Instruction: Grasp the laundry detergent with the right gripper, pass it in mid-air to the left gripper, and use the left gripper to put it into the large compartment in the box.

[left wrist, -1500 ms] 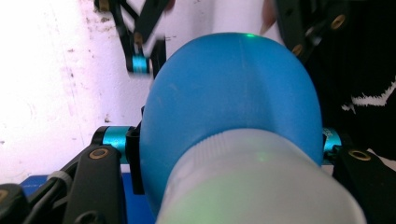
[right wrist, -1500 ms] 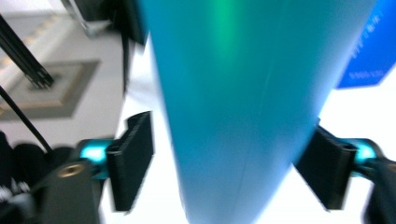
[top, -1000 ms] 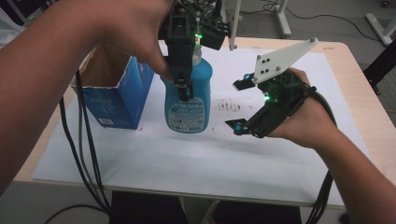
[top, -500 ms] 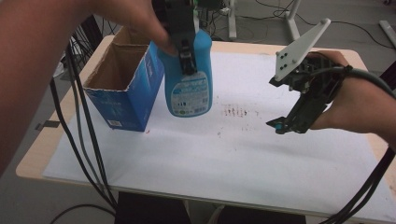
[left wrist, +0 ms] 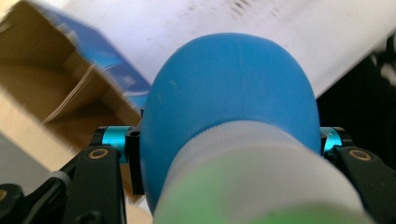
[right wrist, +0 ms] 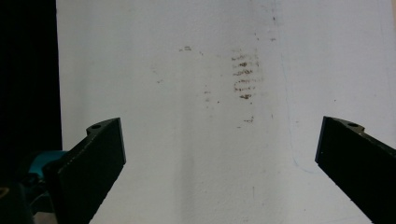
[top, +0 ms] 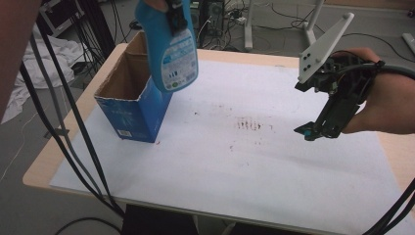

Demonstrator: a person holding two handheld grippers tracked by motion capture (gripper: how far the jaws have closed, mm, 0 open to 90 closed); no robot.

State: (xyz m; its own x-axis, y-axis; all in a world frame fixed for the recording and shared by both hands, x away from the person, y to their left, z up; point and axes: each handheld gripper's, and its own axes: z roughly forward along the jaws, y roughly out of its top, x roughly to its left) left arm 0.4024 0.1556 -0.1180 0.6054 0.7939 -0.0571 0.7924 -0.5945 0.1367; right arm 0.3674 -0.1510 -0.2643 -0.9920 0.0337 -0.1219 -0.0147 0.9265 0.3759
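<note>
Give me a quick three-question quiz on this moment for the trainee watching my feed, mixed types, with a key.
1. True or false: the blue bottle stands on the white sheet.
2. Which gripper has its jaws spread with nothing between them? A) left gripper B) right gripper
3. Fill in: the opening of the blue cardboard box faces ____.

Key:
1. False. The left gripper holds it in the air, partly above the box's open top.
2. B. The left gripper's jaws clamp the bottle on both sides.
3. Up. The brown inside shows from above in the high view.
</note>
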